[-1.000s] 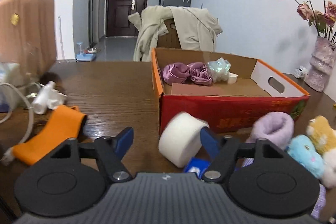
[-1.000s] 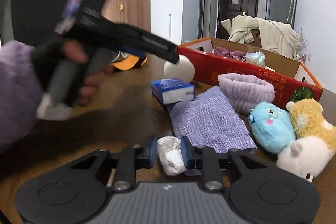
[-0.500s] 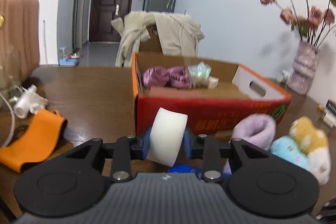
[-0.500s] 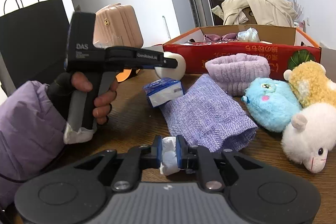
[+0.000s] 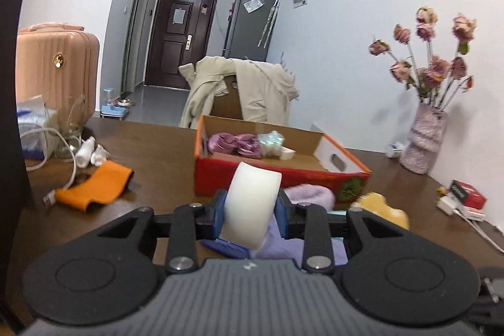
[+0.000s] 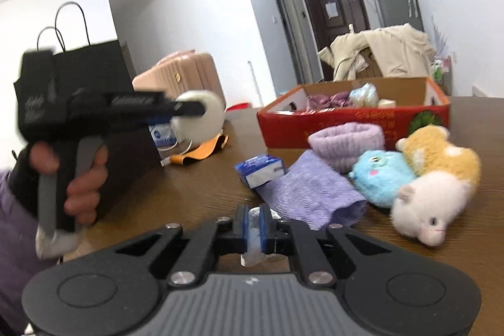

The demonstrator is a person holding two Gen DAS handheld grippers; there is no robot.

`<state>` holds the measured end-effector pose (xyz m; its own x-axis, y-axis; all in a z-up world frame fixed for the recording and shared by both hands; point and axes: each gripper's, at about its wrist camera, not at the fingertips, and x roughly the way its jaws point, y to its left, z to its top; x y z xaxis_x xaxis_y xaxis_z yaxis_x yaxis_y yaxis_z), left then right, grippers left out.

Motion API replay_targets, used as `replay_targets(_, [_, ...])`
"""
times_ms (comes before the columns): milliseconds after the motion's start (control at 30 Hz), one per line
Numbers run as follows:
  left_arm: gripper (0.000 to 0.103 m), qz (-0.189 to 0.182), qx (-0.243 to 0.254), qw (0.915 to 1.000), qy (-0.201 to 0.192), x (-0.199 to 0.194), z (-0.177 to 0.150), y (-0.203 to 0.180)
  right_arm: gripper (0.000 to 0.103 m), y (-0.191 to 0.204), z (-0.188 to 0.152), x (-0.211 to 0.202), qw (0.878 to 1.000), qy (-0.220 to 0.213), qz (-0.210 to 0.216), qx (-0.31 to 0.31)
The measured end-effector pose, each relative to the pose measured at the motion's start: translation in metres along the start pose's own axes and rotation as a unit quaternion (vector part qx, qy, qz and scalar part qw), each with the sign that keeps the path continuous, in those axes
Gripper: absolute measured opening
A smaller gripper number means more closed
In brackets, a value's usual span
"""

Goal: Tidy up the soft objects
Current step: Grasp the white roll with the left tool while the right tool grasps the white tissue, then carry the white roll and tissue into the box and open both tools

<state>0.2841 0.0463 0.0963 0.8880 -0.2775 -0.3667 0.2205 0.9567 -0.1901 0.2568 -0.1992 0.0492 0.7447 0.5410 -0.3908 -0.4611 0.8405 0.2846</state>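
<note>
White foam roll point(image 5: 252, 205) between left gripper point(image 5: 250, 214) pads

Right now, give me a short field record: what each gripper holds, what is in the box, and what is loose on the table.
left gripper: shut on white foam roll, lifted off the table
right gripper: shut on small crumpled white plastic wad
red cardboard box: open, holds pink satin scrunchies, an iridescent wad, a small white roll
loose on brown wooden table: lilac fuzzy headband, lilac knit cloth, blue tissue pack, three plush toys (blue, yellow, white), orange cloth band
</note>
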Motion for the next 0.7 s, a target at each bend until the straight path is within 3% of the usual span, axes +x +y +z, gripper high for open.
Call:
replay_targets(233, [0.032,-0.001,-0.003,1.0000,0.002,-0.009,-0.002,-0.013,0.007,-0.012,0.005,-0.030,0.999,-0.025,-0.022,0.011])
replay_targets(433, [0.032,-0.004,0.023,0.9997,-0.007,0.022,0.034,-0.015,0.007,-0.038,0.036,-0.038,0.998,-0.054,-0.032,0.010])
replay_targets(533, [0.033,-0.021,0.028,0.9994,0.000,0.062,0.069,-0.011,0.007,-0.064,0.076,-0.031,0.997,-0.068,-0.039,-0.006])
replay_targets(633, [0.033,-0.038,0.016,0.9981,0.045,0.128,0.100,-0.001,0.007,-0.097,0.125,-0.006,0.997,-0.065,-0.042,-0.013])
replay_targets(700, [0.033,-0.062,0.013,0.9940,0.089,0.184,0.113,0.007,0.007,-0.124,0.162,0.024,0.998,-0.041,-0.043,0.000])
